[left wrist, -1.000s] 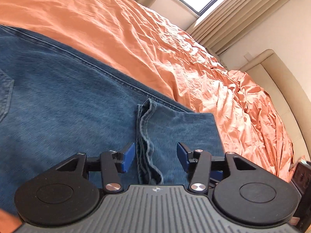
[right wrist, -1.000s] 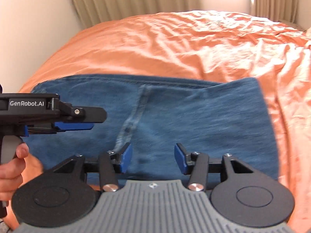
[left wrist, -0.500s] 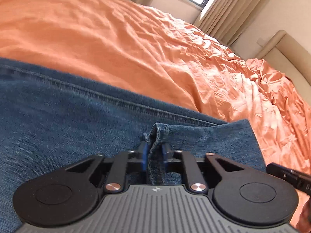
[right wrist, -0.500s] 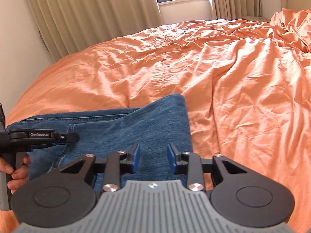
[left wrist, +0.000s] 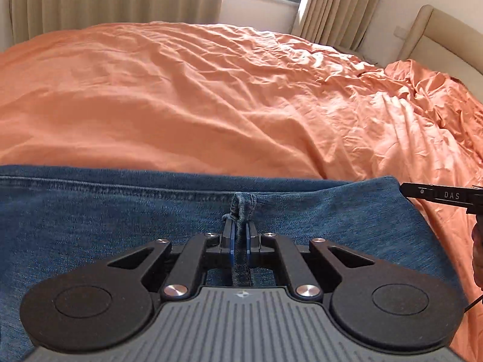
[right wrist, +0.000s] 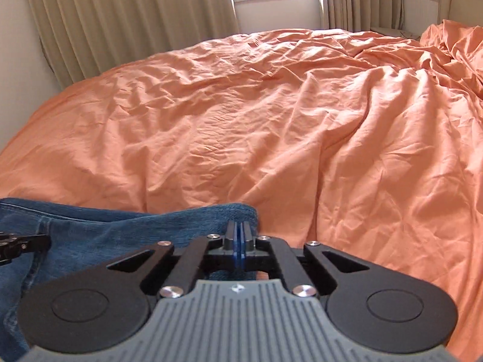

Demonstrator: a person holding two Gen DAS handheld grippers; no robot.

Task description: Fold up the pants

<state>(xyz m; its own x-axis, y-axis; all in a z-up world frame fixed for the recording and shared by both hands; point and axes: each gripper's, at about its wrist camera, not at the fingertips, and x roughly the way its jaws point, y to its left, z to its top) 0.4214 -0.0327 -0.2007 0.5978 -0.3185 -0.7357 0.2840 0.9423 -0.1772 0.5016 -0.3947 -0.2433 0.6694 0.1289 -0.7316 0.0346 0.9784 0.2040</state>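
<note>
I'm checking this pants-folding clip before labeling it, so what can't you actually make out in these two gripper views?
- Right wrist view: whether the right gripper pinches any denim; its pads meet right at the jeans edge, and its linkage hides what lies below.
- Left wrist view: the near part of the jeans, covered by the left gripper body, and the jeans' left side, cut off by the frame.
- Both views: waistband and legs' full length, out of frame.

beyond the jeans point(left wrist: 120, 226), from 10 to 2 o'clock, the orange bed point(left wrist: 211, 105) lies wide and bare, only wrinkled, free for passing. at 3 o'clock bunched bedding point(left wrist: 437, 90) rises against the headboard point(left wrist: 437, 30). curtains point(right wrist: 120, 15) and wall close the far side at 12. the right gripper point(left wrist: 434, 194) stands just beside the jeans' right edge.
</note>
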